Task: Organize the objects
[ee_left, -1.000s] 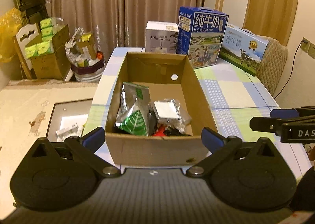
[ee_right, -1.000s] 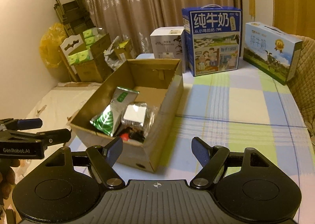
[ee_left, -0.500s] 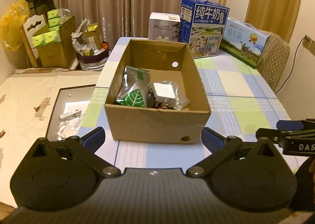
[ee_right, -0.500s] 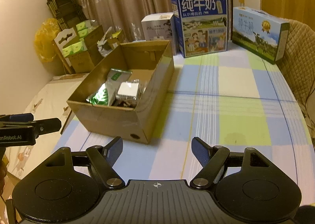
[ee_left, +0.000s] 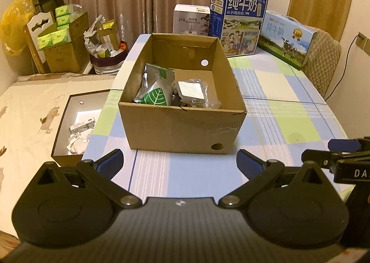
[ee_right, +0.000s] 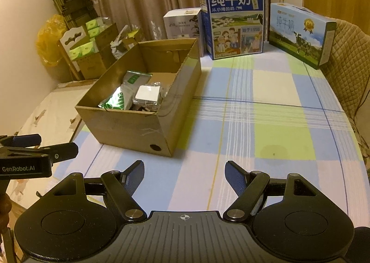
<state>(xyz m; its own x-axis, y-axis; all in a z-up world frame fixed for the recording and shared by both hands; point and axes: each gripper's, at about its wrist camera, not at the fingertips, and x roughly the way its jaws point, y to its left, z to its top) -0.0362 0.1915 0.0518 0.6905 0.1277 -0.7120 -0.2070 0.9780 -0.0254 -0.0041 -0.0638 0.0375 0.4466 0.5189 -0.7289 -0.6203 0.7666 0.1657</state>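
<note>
An open cardboard box (ee_left: 182, 131) (ee_right: 129, 128) stands on the checked tablecloth (ee_right: 266, 124). Inside it lie a silver-and-green leaf packet (ee_left: 155, 94) (ee_right: 115, 101) and a silver packet with a white label (ee_left: 192, 91) (ee_right: 148, 96), with dark items half hidden under them. My left gripper (ee_left: 180, 161) is open and empty, in front of the box's near wall. My right gripper (ee_right: 183, 170) is open and empty, over the tablecloth to the right of the box's near corner. Each gripper shows at the edge of the other's view.
Two blue milk cartons (ee_right: 233, 22) (ee_right: 300, 31) and a white appliance box (ee_right: 182, 22) stand at the table's far end. A padded chair (ee_right: 346, 66) is on the right. A bed with an open tray of papers (ee_left: 76, 124) and stacked boxes (ee_left: 64, 40) are on the left.
Both grippers have drawn back from the box toward the table's near edge. The box and its contents look smaller and have not moved. Both grippers stayed open.
</note>
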